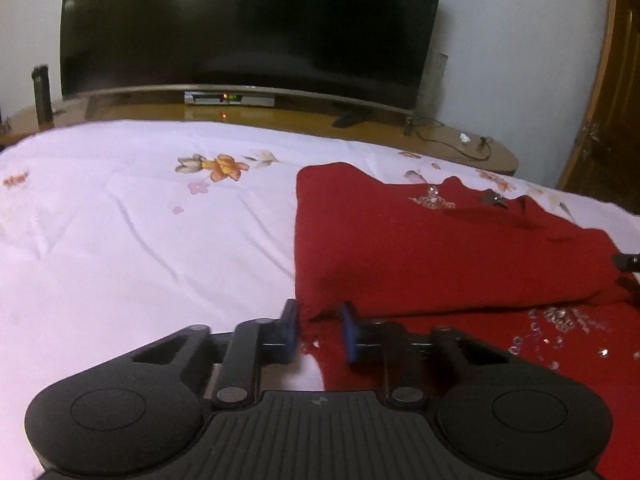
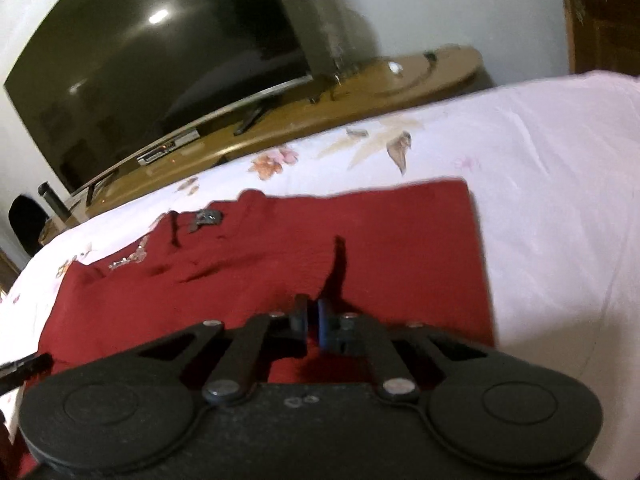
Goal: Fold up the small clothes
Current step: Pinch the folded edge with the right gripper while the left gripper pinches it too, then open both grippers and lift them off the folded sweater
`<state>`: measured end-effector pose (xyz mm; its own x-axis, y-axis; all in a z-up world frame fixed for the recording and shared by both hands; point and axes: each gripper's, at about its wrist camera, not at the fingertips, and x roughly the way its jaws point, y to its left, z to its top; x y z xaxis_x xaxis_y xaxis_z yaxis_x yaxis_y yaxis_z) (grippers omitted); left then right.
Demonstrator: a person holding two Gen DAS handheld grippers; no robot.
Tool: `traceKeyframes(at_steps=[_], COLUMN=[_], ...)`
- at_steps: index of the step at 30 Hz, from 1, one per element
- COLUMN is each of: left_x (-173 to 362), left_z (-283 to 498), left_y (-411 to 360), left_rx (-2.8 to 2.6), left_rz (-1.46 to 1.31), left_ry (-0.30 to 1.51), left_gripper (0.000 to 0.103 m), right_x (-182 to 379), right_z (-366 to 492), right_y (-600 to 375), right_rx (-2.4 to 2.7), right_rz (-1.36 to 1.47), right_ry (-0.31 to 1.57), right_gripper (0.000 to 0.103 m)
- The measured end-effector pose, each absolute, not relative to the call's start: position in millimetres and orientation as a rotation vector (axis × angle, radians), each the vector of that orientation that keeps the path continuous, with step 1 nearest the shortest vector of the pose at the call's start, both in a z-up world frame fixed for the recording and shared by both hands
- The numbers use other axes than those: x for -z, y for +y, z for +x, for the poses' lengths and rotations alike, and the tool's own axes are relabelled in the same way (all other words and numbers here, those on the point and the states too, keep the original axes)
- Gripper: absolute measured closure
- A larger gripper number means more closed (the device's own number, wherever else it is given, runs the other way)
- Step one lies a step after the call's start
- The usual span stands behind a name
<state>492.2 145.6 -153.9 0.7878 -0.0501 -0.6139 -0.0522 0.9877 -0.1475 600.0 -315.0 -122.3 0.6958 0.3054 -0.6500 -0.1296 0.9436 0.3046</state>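
Only leftward: sequins [image 1: 560,320] on garment [image 1: 440,248]

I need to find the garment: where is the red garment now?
The red garment lies on the floral bedsheet, right of centre in the left wrist view, before the television.

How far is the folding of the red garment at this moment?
Done: the red garment lies on the floral bedsheet with one layer already folded over; its sequinned part still shows at the near edge. In hand: the left gripper stands at the garment's near-left edge, jaws slightly apart, cloth between them; the right gripper is shut low over the cloth, grip unclear. Left: further folds to make it compact.
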Motion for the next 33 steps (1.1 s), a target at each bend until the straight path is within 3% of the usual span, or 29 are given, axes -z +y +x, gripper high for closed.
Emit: traceKeyframes(at_steps=[5,10,19,21,25,33], left_x=[155,153,135,121,112,147], left_z=[490,490,472,486,538,604], left_y=[147,154,183,176,137,96], left_rx=[0.006,0.017,-0.049,0.002,0.137,0.172], left_rz=[-0.167,-0.204,-0.237,-0.247,-0.187,-0.093], left_ry=[0.659,0.682,0.584,0.539,0.543,0.632], left_gripper=[0.085,0.083,0.081,0.081,0.081,0.081], right_x=[96,130,127,120,101,115], right_z=[590,607,604,602,602,625], right_y=[-326,-315,-328,-332,-325,-236], right_rx=[-0.222,-0.182,-0.204,-0.196,-0.224,-0.487], right_rz=[0.208,0.107,0.123,0.129,0.142,-0.067], right_ry=[0.643,0.770,0.771,0.749,0.661,0.684], right_gripper=[0.098,0.098,0.095,0.081,0.089,0.087])
